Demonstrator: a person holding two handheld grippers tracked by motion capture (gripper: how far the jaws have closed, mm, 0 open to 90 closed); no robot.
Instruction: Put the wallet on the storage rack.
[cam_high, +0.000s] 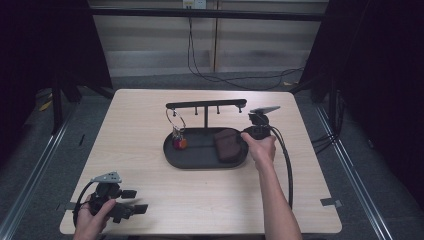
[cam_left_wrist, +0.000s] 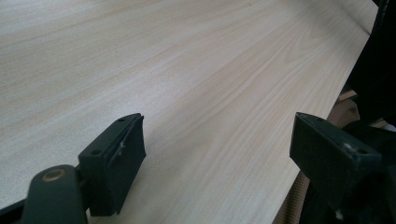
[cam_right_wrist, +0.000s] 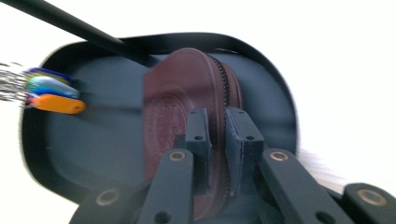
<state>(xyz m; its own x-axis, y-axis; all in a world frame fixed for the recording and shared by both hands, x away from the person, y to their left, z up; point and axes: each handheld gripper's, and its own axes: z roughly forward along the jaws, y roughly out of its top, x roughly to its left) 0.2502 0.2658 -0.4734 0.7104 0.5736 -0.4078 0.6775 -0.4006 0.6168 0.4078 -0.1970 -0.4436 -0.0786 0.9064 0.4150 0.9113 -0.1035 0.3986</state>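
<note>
While the right gripper (cam_right_wrist: 217, 135) is working in the tray (cam_high: 172, 152), the calls run so:
Grip: jaws clamping the pouch's zipper edge.
Pouch (cam_high: 227, 145): lying in the tray's 3 o'clock end, standing on edge, long axis running 12 to 6.
Look: dark maroon leather, rounded, embossed.
Nearer hand: right one.
Left gripper (cam_high: 131, 201): idling at the table's 7 o'clock corner, jaws apart.
</note>
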